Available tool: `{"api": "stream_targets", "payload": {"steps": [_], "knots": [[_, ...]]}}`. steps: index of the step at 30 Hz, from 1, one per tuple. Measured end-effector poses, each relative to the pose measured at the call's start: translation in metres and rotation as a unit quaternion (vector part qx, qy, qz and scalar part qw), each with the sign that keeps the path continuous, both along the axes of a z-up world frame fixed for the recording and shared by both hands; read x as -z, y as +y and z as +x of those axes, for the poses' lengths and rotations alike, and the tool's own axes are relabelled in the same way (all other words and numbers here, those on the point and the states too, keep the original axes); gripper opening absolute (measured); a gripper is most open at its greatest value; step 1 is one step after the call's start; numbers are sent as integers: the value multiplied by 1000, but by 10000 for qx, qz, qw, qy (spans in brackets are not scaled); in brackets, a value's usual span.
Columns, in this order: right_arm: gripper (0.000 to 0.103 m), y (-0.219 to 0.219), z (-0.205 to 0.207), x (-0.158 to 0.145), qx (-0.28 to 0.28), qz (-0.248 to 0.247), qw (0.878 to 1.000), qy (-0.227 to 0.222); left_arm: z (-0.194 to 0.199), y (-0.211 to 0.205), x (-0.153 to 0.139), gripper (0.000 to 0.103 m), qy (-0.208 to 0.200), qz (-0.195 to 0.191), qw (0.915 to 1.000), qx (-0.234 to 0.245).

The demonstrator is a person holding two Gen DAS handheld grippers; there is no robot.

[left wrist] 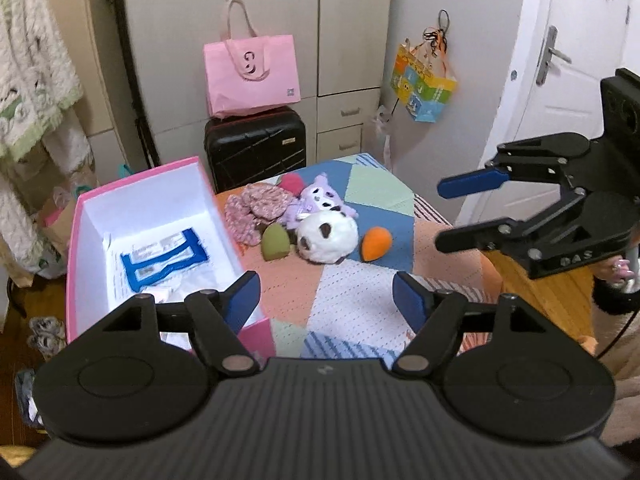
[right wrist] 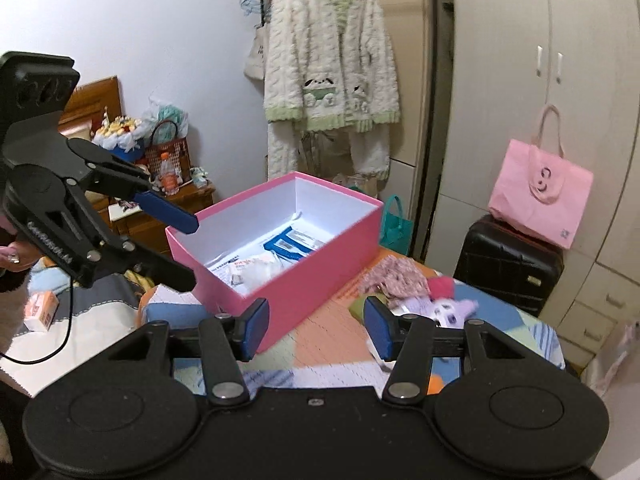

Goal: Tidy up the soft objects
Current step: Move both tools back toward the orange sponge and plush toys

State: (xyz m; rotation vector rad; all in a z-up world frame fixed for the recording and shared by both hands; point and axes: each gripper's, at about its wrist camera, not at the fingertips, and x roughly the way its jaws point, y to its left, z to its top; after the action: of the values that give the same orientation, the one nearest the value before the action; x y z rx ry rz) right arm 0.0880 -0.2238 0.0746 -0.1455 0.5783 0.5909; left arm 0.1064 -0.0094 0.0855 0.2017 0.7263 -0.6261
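A pile of soft things lies on the patchwork cloth [left wrist: 352, 296]: a white panda plush [left wrist: 326, 236], a purple plush [left wrist: 322, 198], a floral pink cloth [left wrist: 256, 208], and green [left wrist: 275, 241], orange [left wrist: 376, 243] and red [left wrist: 292, 183] sponges. An open pink box [left wrist: 80, 240] holding paper packets stands to their left. My left gripper [left wrist: 326, 300] is open and empty, hovering near the box's front corner. My right gripper [left wrist: 444, 212] is open and empty, held right of the pile. In the right wrist view the box [right wrist: 304, 276], the floral cloth [right wrist: 396, 276] and the purple plush [right wrist: 450, 310] show beyond my right gripper [right wrist: 316, 328].
A black suitcase [left wrist: 256, 148] with a pink tote bag [left wrist: 252, 76] on it stands behind the table by the wardrobe. A fluffy robe [right wrist: 332, 64] hangs at the left. A white door [left wrist: 568, 80] is at the right. A wooden nightstand [right wrist: 160, 208] holds clutter.
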Motion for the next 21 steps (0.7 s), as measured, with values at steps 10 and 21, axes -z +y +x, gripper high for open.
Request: {"api": "stream_targets", "payload": {"steps": [10, 21], "knots": [[60, -44, -9, 33, 166, 83, 9998, 31, 11, -51, 23, 72, 6, -166, 9998, 77], [60, -71, 29, 81, 365, 139, 9989, 272, 54, -78, 66, 71, 108, -114, 9991, -398]]}}
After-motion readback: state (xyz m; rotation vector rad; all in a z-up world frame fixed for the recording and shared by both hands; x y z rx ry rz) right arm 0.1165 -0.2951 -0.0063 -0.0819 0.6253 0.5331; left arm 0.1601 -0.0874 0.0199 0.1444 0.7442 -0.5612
